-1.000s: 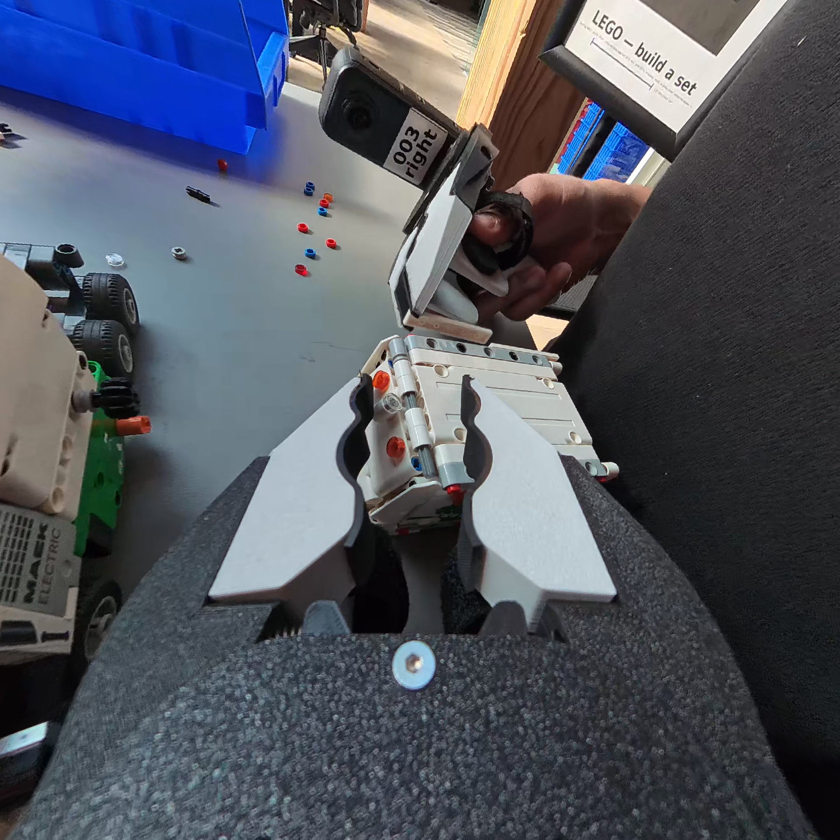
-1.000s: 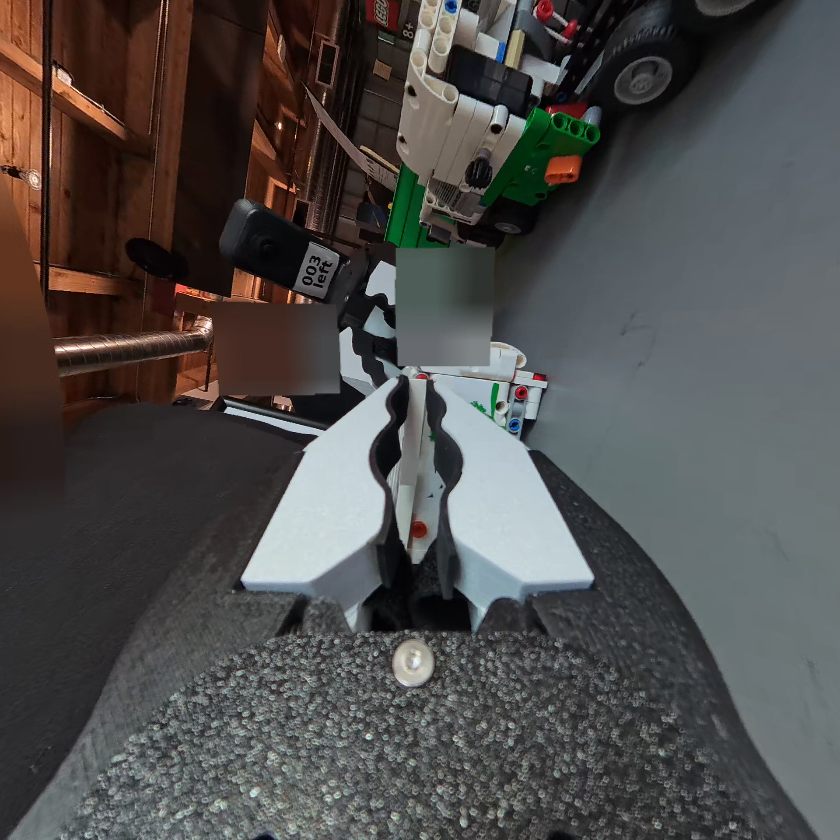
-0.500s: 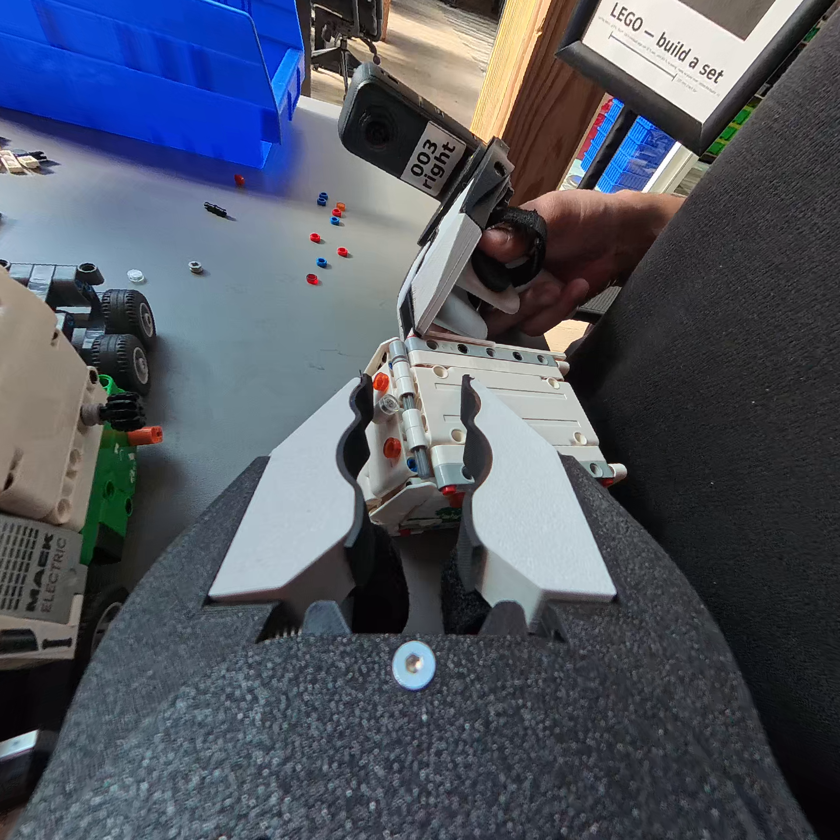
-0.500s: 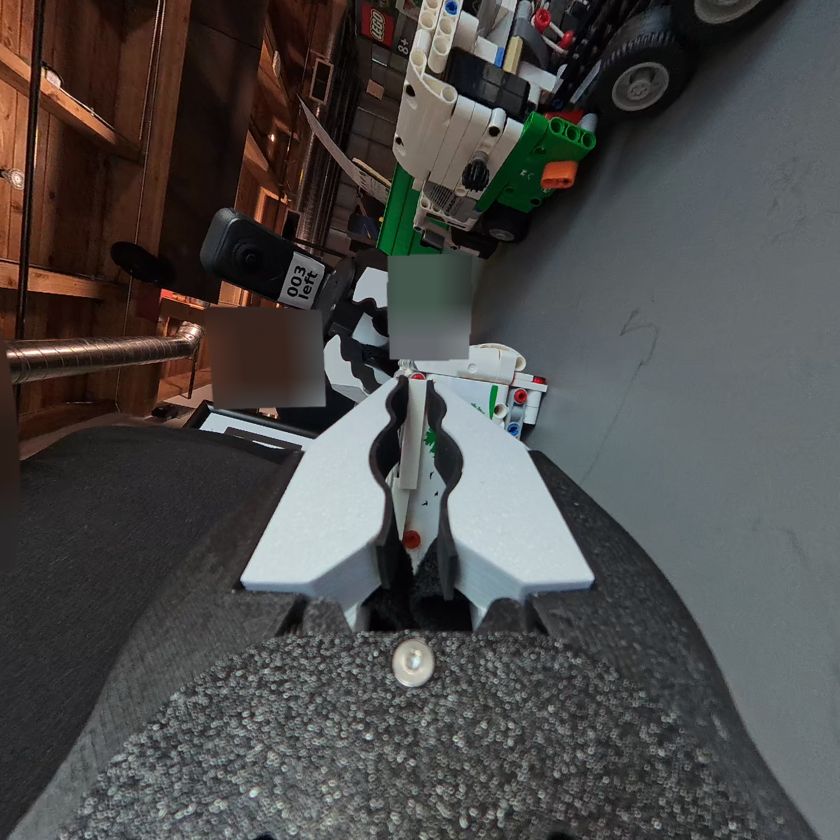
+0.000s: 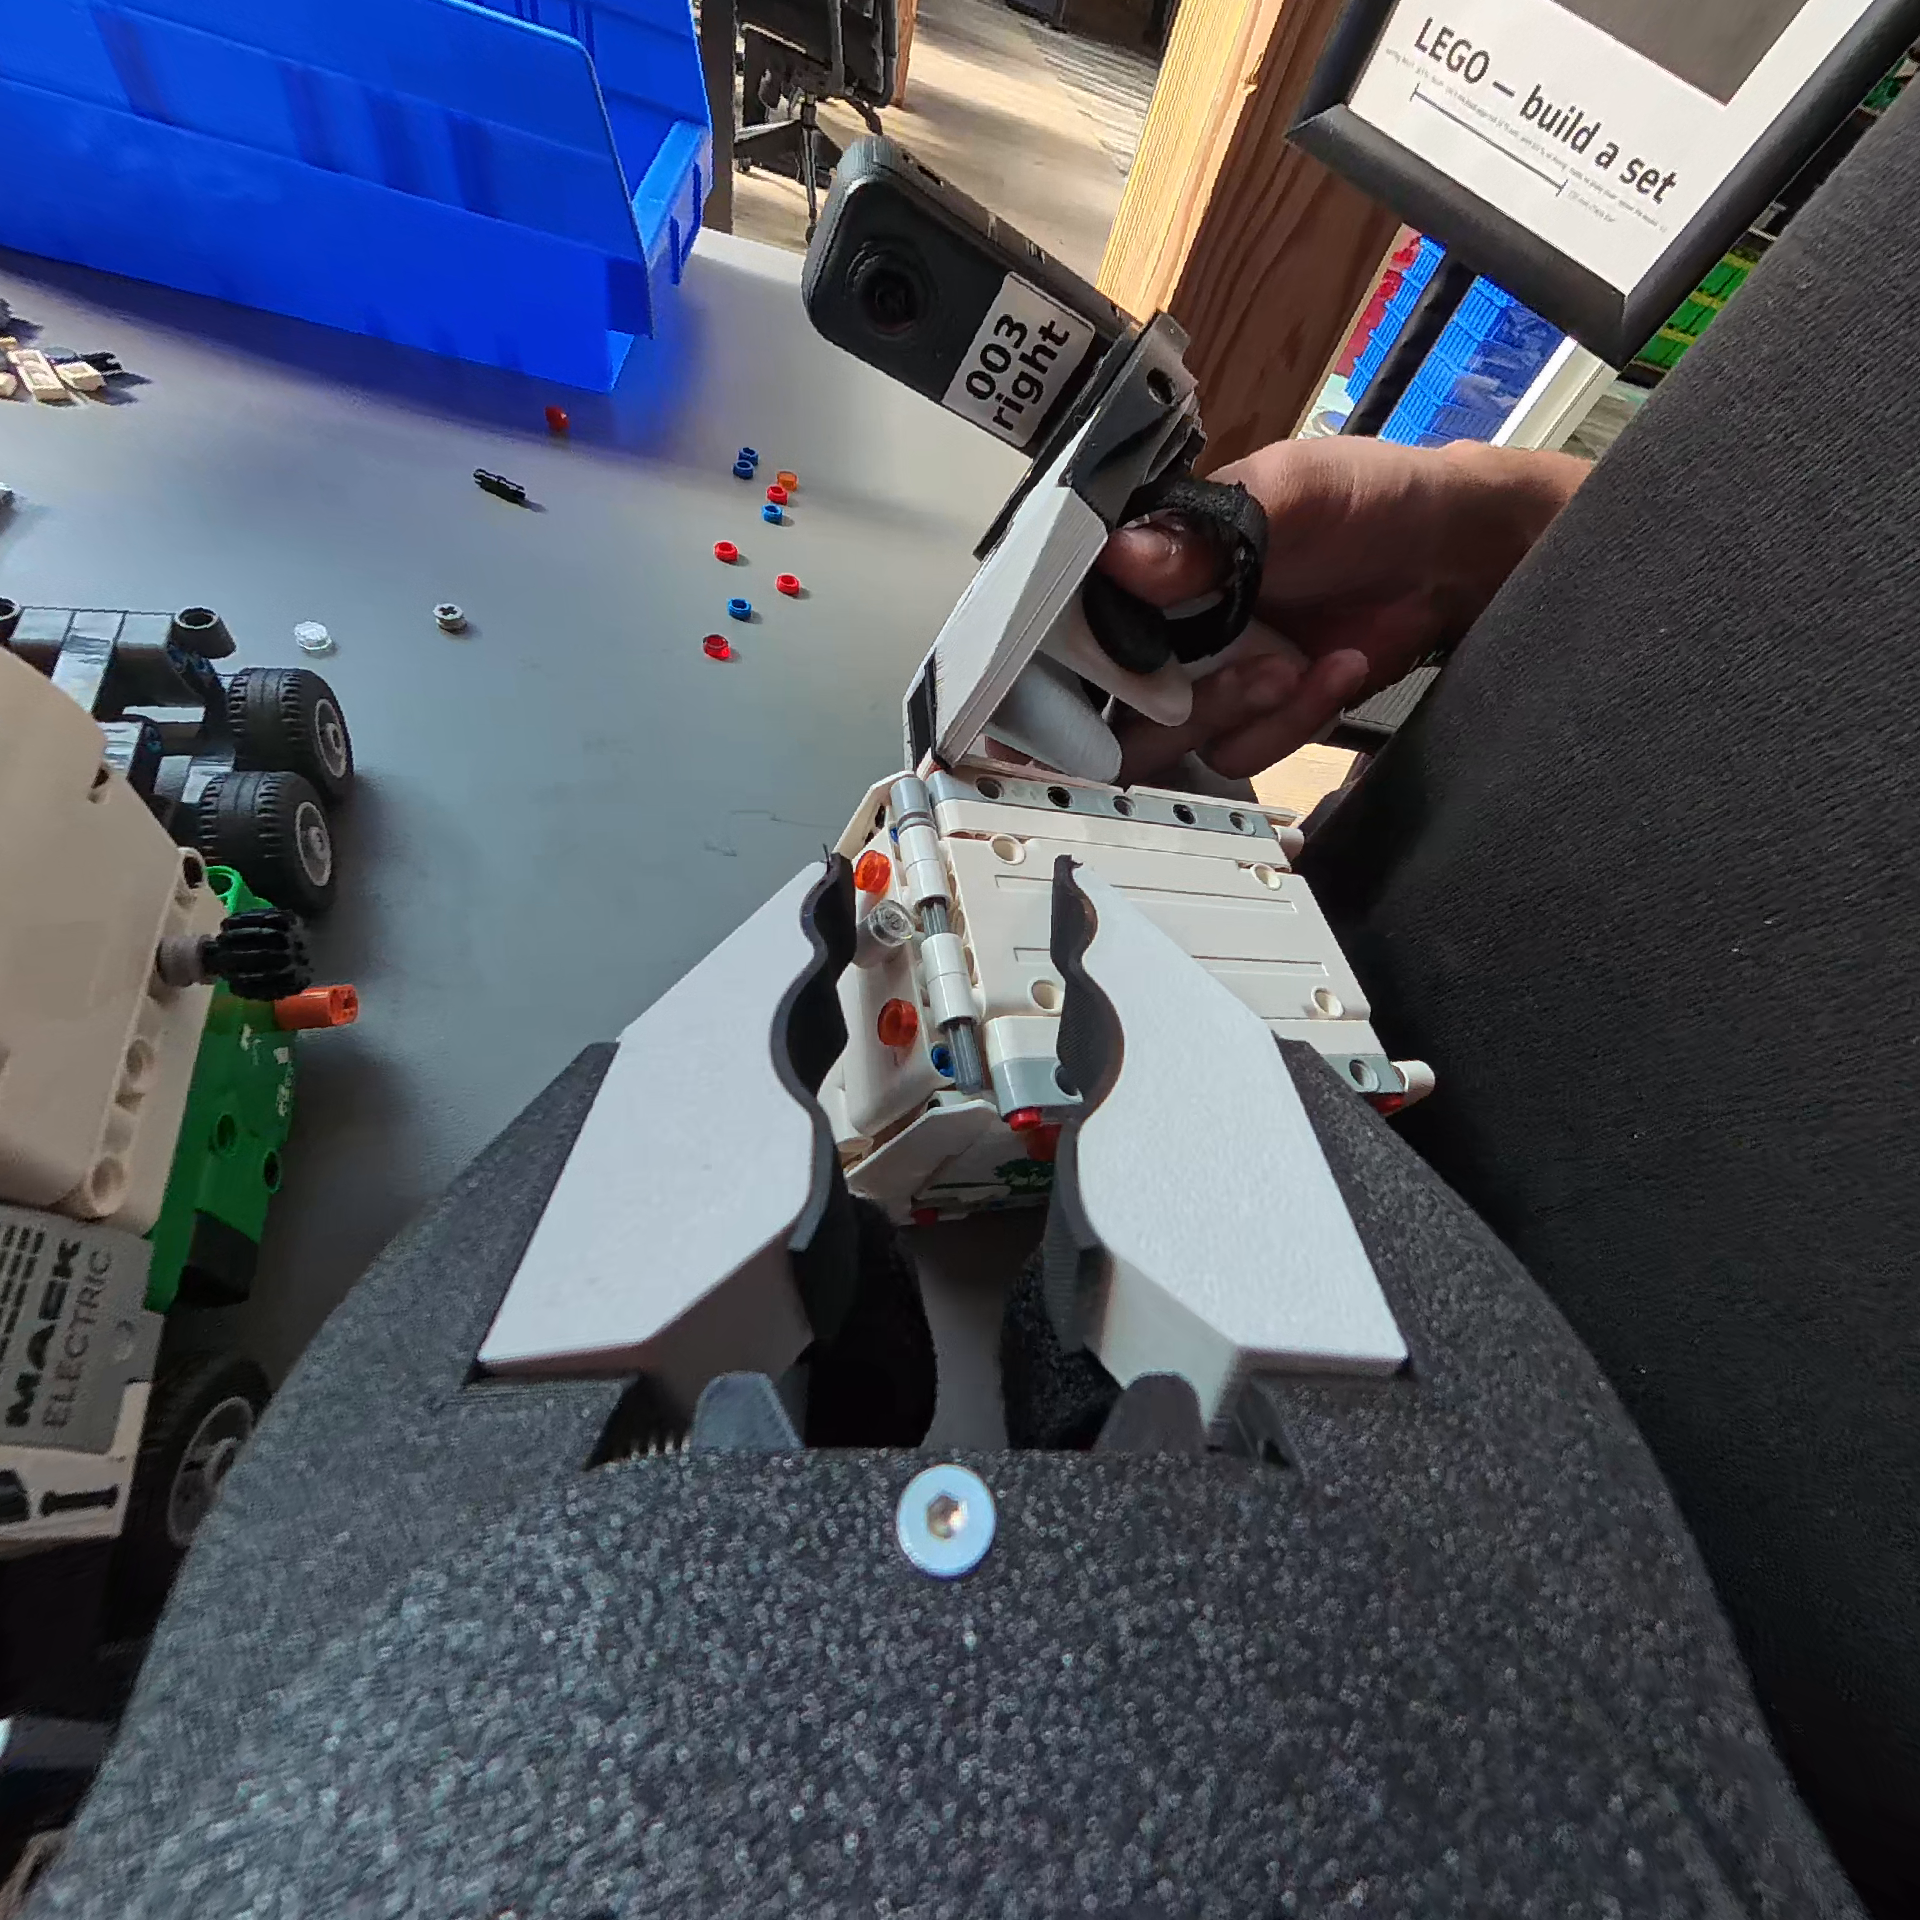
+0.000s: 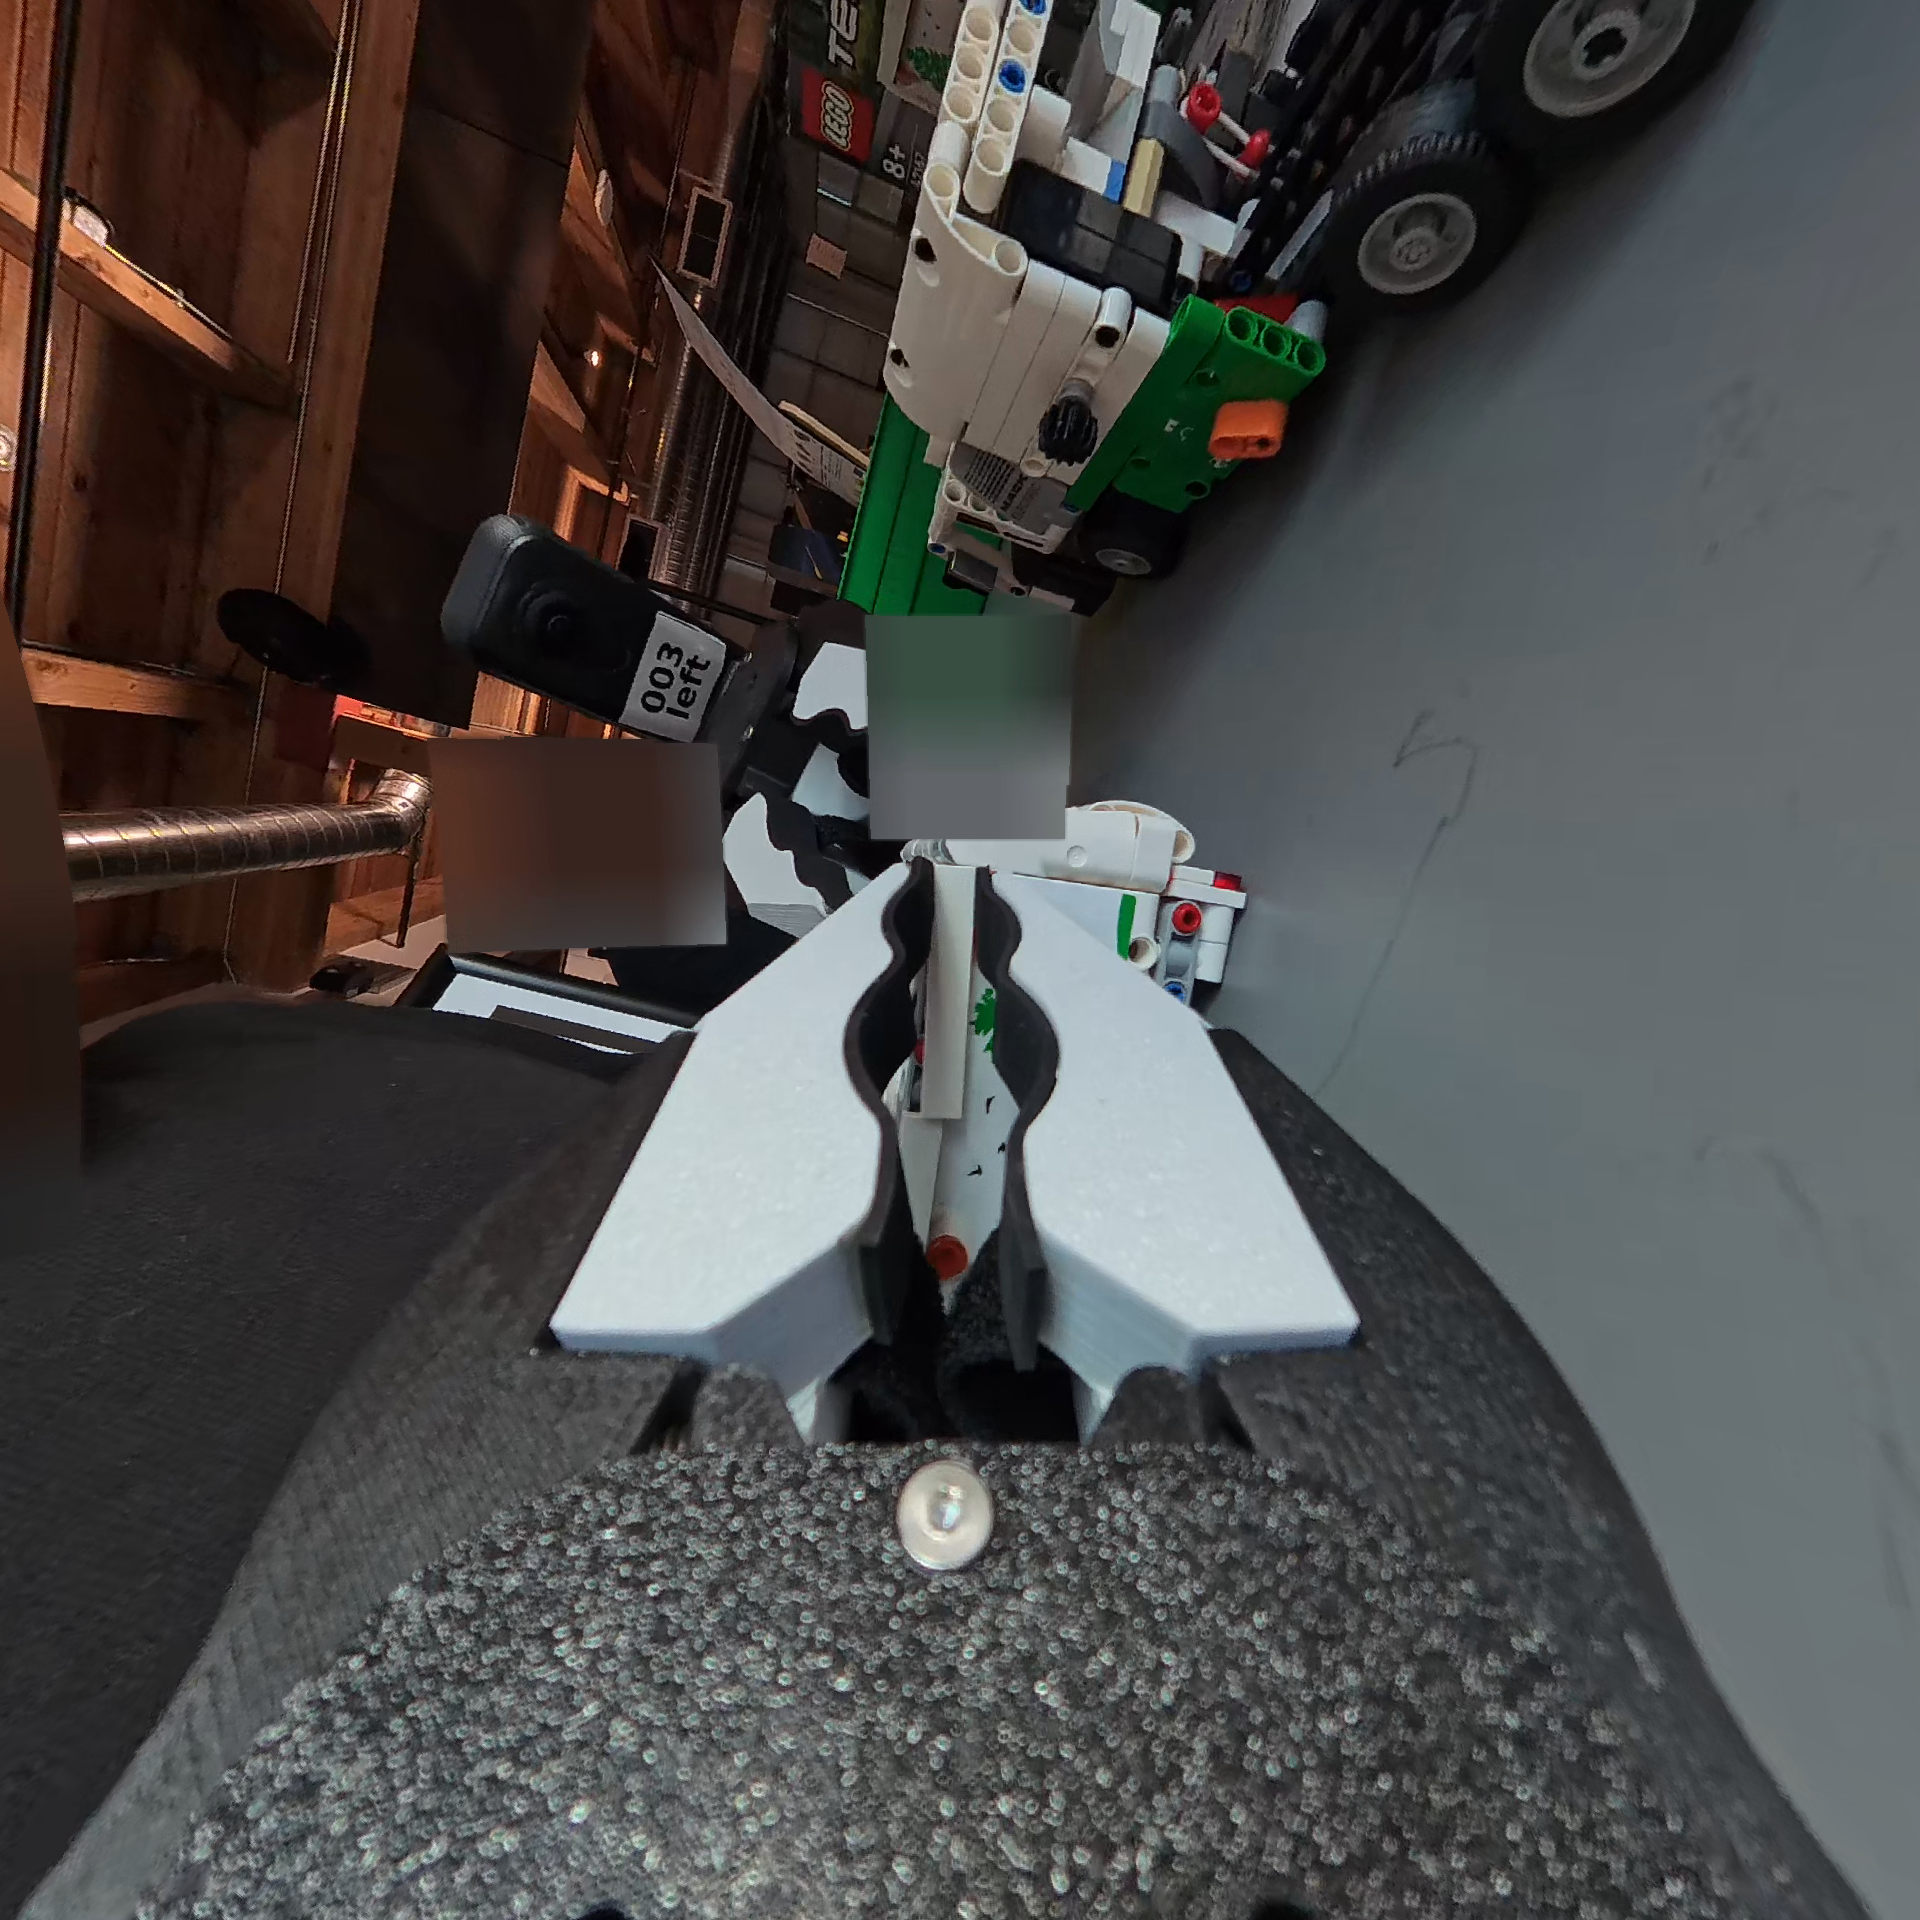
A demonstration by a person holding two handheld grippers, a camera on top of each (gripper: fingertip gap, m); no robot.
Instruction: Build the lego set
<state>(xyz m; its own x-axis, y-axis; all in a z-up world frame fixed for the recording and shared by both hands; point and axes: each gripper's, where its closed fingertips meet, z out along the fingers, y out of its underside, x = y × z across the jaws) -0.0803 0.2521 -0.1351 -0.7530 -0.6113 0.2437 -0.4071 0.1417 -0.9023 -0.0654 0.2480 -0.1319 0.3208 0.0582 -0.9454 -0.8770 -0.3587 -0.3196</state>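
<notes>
since a second ago the right gripper (image 6: 948,894) has slid further over the white box (image 5: 1091,956), its jaws closed thin on a white panel (image 6: 951,997) at the box's edge. left gripper (image 5: 940,883) clamps the box's hinged corner, held just above the grey table (image 5: 540,748) near its edge. risk, as i judge it: opposing pulls could pop the panel off its red pins, or twist the box loose so it drops beside the truck (image 5: 94,1018) or scatters the studs (image 5: 743,582).
</notes>
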